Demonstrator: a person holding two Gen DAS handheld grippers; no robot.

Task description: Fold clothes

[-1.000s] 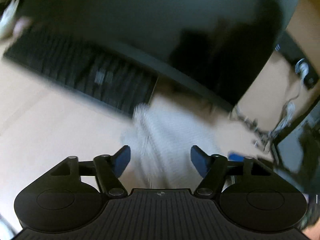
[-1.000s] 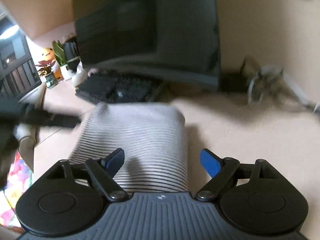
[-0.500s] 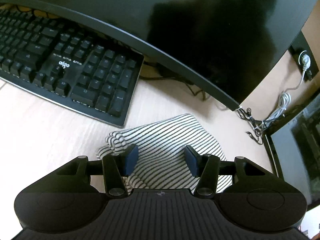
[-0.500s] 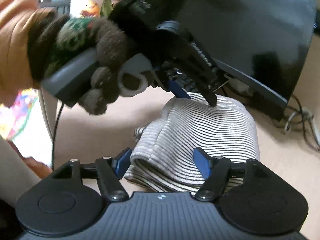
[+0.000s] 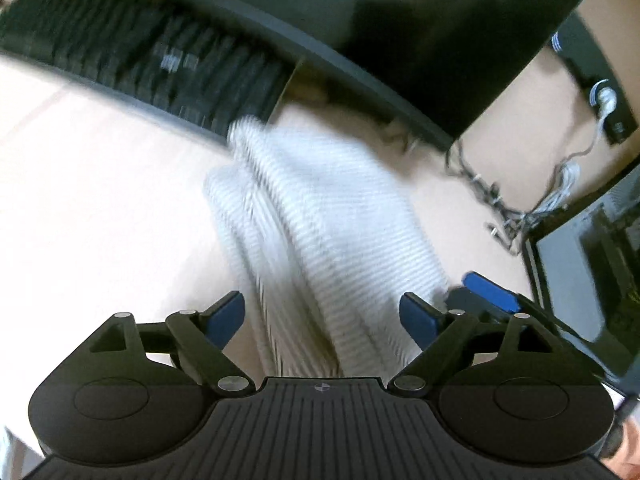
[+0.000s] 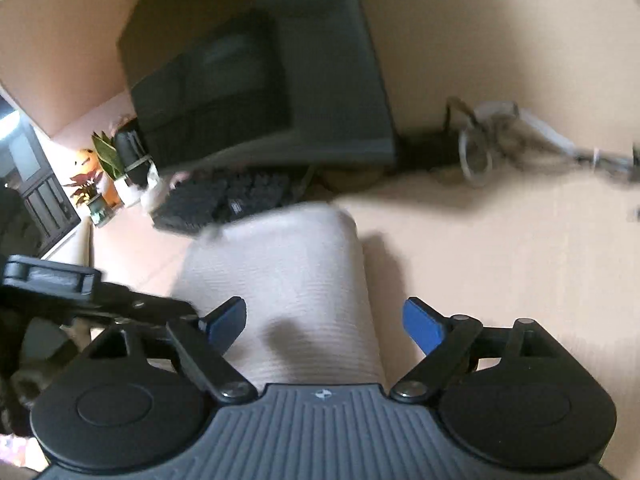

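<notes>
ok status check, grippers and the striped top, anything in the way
Left hand-held gripper open, right hand-held gripper open. Striped top folded on desk, ungripped. Keyboard close behind it.

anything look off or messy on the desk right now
Nothing spilled or damaged. The striped garment lies folded on the desk, its far end touching or nearly touching the keyboard. Behind it a tangle of cables sprawls loose. Both frames are motion-blurred, so fine detail cannot be judged.

Desk [image 5: 100,200] w/ keyboard [image 5: 152,60], monitor [image 6: 256,80], cables [image 5: 560,184].
</notes>
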